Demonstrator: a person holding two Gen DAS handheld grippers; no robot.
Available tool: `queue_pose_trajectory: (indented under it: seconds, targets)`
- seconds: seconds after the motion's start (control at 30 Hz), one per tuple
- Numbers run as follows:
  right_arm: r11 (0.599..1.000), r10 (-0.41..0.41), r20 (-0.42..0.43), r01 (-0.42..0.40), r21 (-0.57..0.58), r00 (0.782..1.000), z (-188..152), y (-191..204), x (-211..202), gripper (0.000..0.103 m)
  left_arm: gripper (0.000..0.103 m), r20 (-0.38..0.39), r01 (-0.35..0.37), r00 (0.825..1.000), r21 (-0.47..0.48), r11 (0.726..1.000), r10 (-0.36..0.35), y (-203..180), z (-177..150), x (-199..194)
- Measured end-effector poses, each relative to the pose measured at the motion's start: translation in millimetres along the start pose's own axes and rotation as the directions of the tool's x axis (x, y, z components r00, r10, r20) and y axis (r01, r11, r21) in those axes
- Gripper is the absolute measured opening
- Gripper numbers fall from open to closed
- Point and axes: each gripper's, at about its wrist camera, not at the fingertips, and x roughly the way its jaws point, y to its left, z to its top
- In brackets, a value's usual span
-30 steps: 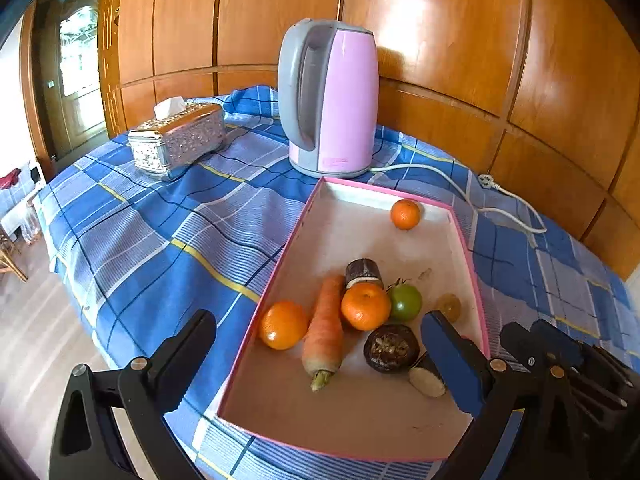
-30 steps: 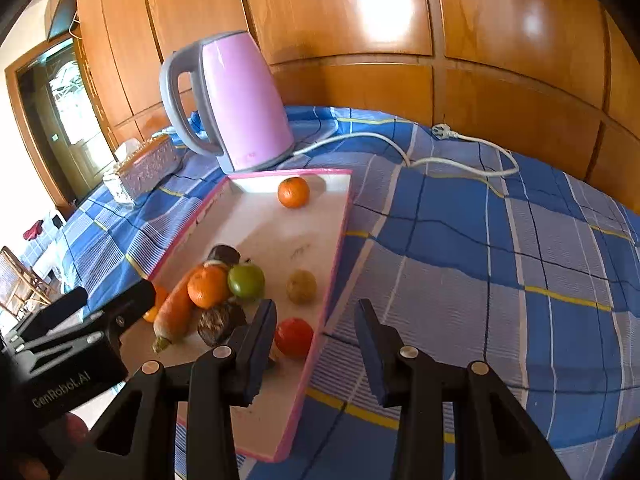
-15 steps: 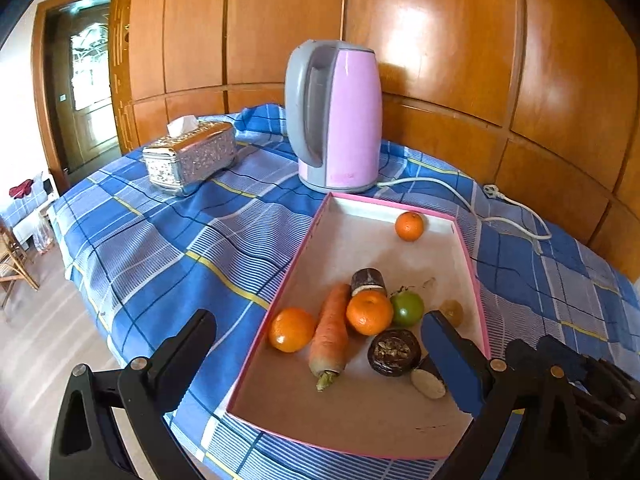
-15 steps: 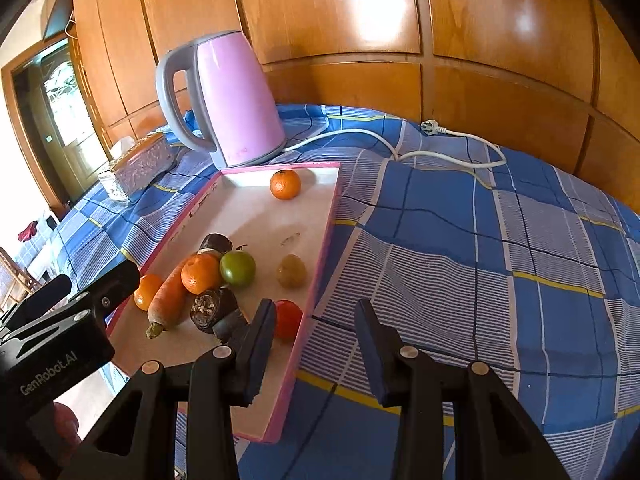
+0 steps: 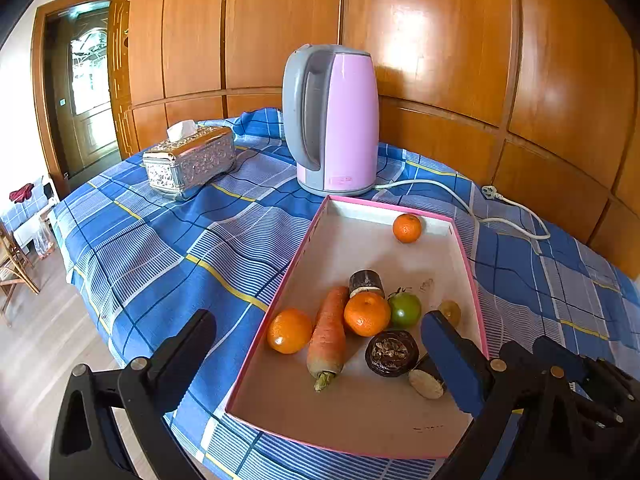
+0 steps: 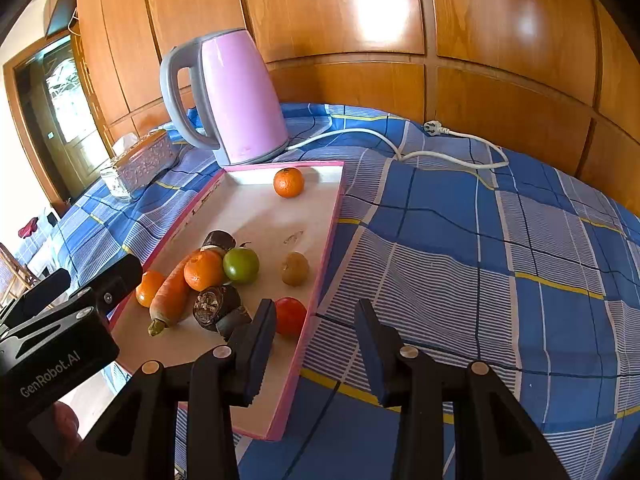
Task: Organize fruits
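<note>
A pink-edged tray (image 5: pixel 466 256) lies on the blue checked tablecloth (image 5: pixel 168 248), just in front of a pink kettle (image 5: pixel 336 120). Most of the produce is bunched at the tray's near end: a carrot (image 5: pixel 330 332) lying between two oranges (image 5: pixel 289 330), a green fruit (image 5: pixel 405 309), dark halved pieces (image 5: pixel 392 354) and a red tomato (image 6: pixel 291 315) against the rim. One more orange (image 5: pixel 407 228) sits alone at the far end, well apart, and looks like the sorting spot.

The left gripper (image 5: pixel 320 352) hangs over the near pile with its jaws spread wide and nothing between them, probably lined up to choose a piece. The right gripper (image 6: pixel 316 344) hovers over the tray's right edge, jaws partly apart and empty (the tomato sits just beyond its left finger). A silver tissue box (image 5: pixel 190 158) stands off to the left, out of the way.
</note>
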Motion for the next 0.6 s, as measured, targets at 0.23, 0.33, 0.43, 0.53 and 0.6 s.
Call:
queue_pose_trajectory:
  seconds: [0.23, 0.33, 0.43, 0.53, 0.6]
  targets:
    - [1.000, -0.001, -0.001, 0.001, -0.005, 1.000, 0.1, 1.9, 1.0, 0.041, 0.103, -0.004, 0.002, 1.000, 0.007, 1.000, -0.002, -2.4, -1.5, 0.3]
    - [1.000, -0.001, -0.001, 0.001, -0.005, 1.000, 0.2, 2.3, 0.8, 0.041, 0.103, -0.005, 0.002, 1.000, 0.002, 1.000, -0.002, -1.7, -1.1, 0.4]
    - [1.000, 0.000, 0.000, 0.000, -0.009, 1.000, 0.2, 2.6, 0.9, 0.041, 0.103, -0.009, 0.004, 1.000, 0.002, 1.000, -0.004, -1.5, -1.0, 0.5]
    - [1.000, 0.001, 0.000, -0.001, -0.012, 1.000, 0.3, 3.0, 0.9, 0.041, 0.103, -0.010, 0.004, 1.000, 0.004, 1.000, -0.004, -1.6, -0.9, 1.0]
    - [1.000, 0.000, 0.000, 0.000, -0.012, 1.000, 0.4, 3.3, 0.9, 0.041, 0.103, -0.013, 0.006, 1.000, 0.005, 1.000, -0.006, -1.6, -1.0, 1.4]
